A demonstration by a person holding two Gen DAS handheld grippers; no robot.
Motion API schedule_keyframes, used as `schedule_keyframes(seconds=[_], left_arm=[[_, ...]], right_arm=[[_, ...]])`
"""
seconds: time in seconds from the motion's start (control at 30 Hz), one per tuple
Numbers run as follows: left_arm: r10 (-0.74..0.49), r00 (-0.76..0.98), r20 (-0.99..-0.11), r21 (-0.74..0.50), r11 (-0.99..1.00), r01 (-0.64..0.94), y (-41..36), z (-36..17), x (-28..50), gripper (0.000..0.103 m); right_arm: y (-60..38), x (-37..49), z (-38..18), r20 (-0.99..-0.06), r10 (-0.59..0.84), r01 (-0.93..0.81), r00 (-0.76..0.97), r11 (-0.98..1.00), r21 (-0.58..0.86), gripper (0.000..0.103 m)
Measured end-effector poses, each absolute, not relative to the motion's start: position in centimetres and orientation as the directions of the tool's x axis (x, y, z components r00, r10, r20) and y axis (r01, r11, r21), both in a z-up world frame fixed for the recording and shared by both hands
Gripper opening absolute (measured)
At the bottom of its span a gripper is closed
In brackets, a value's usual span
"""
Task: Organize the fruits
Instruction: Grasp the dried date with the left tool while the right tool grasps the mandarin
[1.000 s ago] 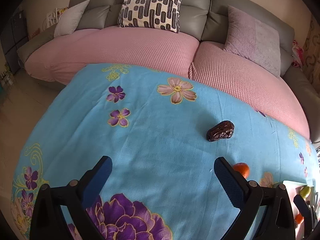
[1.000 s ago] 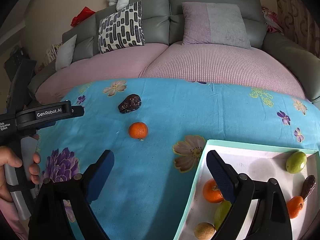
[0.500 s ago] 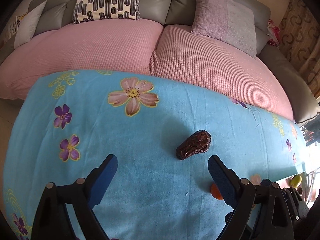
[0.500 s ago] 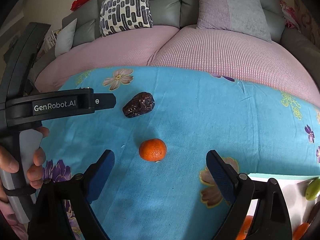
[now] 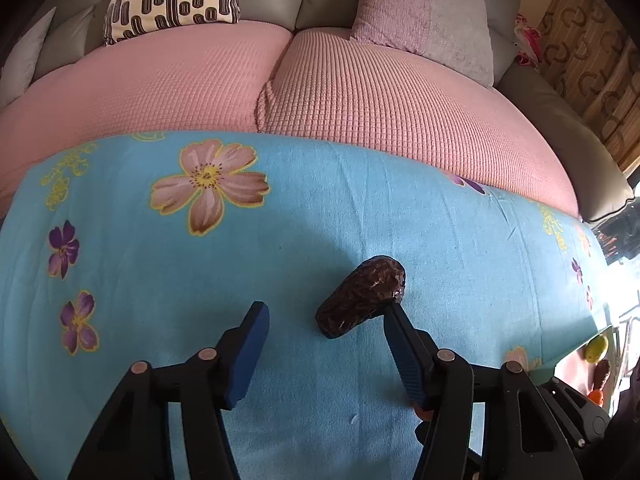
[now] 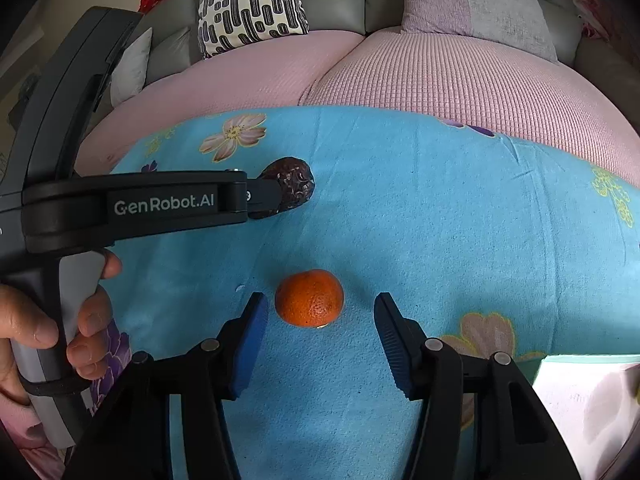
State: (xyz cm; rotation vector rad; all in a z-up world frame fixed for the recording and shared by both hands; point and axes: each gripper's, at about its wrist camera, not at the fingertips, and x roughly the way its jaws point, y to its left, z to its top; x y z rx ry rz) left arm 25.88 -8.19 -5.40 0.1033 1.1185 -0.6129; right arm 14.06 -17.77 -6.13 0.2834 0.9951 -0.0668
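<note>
A dark brown wrinkled date (image 5: 362, 296) lies on the blue floral cloth (image 5: 160, 280). My left gripper (image 5: 324, 314) is open, and the date sits just ahead of its fingertips, close to the right finger (image 5: 400, 340). In the right wrist view the same date (image 6: 294, 188) shows partly behind the left gripper's finger. A small orange mandarin (image 6: 310, 298) rests on the cloth between the tips of my open right gripper (image 6: 318, 306), nearer the left finger (image 6: 248, 332). A sliver of the mandarin (image 5: 422, 412) peeks under the left gripper's right finger.
A white tray with a mint rim (image 6: 576, 392) sits at the lower right; in the left wrist view it (image 5: 572, 360) holds a green fruit (image 5: 597, 347) and other fruit. A pink-covered sofa (image 5: 360, 92) with cushions lies beyond the cloth. A hand (image 6: 48, 320) grips the left tool.
Both grippers have moved forward and down. The date now sits at the left gripper's fingertips, and the mandarin now lies between the right gripper's fingertips. The tray has slid out toward the right edge.
</note>
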Motion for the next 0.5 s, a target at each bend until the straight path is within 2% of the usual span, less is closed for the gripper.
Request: schedule_keyframes(seconds=[0.03, 0.07, 0.2, 0.5], left_arm=[[-0.412, 0.291, -0.864, -0.222, 0.829, 0.514, -8.3, -5.4, 25.9, 0.056], [-0.412, 0.292, -0.863, -0.219, 0.826, 0.519, -8.5, -5.4, 25.9, 0.053], [-0.403, 0.297, -0.866, -0.194, 0.817, 0.542, -9.0, -5.3, 25.6, 0.024], [-0.417, 0.333, -0.846, -0.197, 0.824, 0.532, -8.6, -4.2, 24.1, 0.019]], right_arm=[[-17.7, 14.0, -6.1, -0.833, 0.078, 0.180, 0.548, 0.961, 0.208, 0.056], [-17.7, 14.0, -6.1, -0.832, 0.080, 0.176, 0.550, 0.962, 0.209, 0.051], [-17.2, 14.1, -6.1, -0.831, 0.092, 0.158, 0.548, 0.965, 0.211, 0.036], [-17.0, 13.3, -5.7, -0.827, 0.095, 0.152, 0.555, 0.965, 0.213, 0.035]])
